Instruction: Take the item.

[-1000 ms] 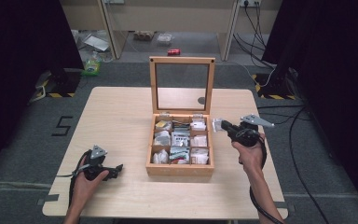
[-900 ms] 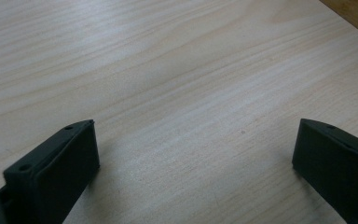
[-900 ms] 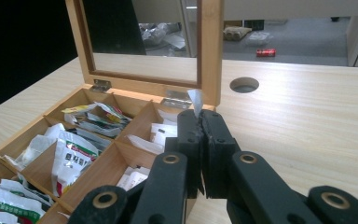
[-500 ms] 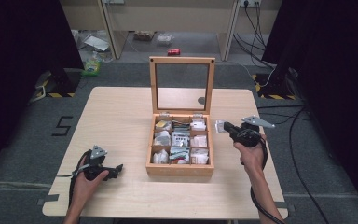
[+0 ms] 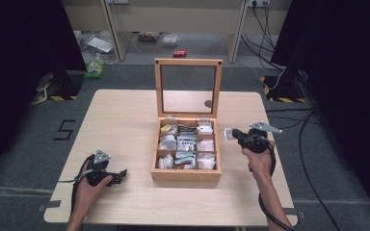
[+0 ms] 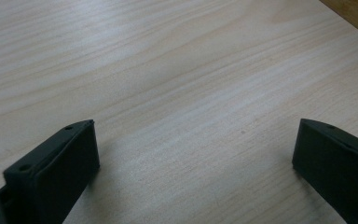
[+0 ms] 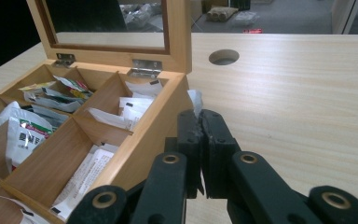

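Note:
An open wooden box [image 5: 185, 175] stands mid-table, its glass lid [image 5: 188, 62] upright. Its compartments hold several sachets [image 5: 187, 143]. My right gripper [image 5: 234, 135] hovers just right of the box, shut on a small white sachet [image 5: 228, 133]. In the right gripper view the jaws [image 7: 199, 114] are pressed together beside the box wall [image 7: 140, 140], and the white sachet [image 7: 195, 99] pokes out past their tips. My left gripper [image 5: 121, 174] rests on the table at the front left, open. Its jaws [image 6: 196, 135] stand wide apart over bare wood.
The light wooden table [image 5: 125, 120] has a round cable hole [image 5: 208, 103] behind the box on the right. Cables and loose items lie on the floor beyond the far edge. A corner of the box [image 6: 354, 14] shows at the top right of the left gripper view.
My right gripper has drifted slightly to the right and toward the front edge with the sachet in it. The left gripper has stayed put.

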`<action>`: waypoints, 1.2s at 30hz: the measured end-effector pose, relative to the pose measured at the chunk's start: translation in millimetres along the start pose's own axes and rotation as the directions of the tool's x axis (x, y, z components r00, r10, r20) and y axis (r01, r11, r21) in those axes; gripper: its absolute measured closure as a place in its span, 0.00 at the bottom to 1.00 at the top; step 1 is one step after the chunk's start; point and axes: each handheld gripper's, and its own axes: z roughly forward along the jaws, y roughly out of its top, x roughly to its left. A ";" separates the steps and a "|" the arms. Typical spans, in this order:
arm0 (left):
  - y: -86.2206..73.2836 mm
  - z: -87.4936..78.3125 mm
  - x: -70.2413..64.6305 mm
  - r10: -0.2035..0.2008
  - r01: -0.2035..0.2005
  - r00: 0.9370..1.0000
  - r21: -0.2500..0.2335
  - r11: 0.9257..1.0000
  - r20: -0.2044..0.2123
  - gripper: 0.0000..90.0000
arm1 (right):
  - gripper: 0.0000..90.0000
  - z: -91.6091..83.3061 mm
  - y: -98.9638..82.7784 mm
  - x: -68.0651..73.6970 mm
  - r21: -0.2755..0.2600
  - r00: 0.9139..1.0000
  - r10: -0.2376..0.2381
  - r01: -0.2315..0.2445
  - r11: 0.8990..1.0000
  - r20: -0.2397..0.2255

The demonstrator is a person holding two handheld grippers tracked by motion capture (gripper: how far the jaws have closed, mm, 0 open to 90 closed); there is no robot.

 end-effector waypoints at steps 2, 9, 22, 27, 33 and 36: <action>0.0 0.0 0.0 0.000 0.000 1.000 0.000 1.000 0.000 0.00 | 0.97 1.8 -1.6 -0.1 0.007 1.000 -0.003 0.003 1.000 0.001; 0.0 0.0 0.0 0.000 0.000 1.000 0.000 1.000 0.000 0.00 | 0.97 8.0 -6.8 1.0 0.030 1.000 -0.009 0.009 0.999 0.003; 0.0 0.0 0.0 0.000 0.000 1.000 0.000 1.000 0.000 0.00 | 0.96 15.9 -13.9 3.5 0.065 1.000 -0.022 0.022 0.998 0.003; 0.0 0.0 0.0 0.000 0.000 1.000 0.000 1.000 0.000 0.00 | 0.96 18.6 -16.2 4.7 0.073 1.000 -0.024 0.023 0.997 0.004; 0.0 0.0 0.0 0.000 0.000 1.000 0.000 1.000 0.000 0.00 | 0.97 20.4 -18.4 5.3 0.085 1.000 -0.030 0.030 0.996 0.005; 0.0 0.0 0.0 0.000 0.000 1.000 0.000 1.000 0.000 0.00 | 0.97 21.4 -19.3 5.4 0.087 0.999 -0.036 0.035 0.996 0.006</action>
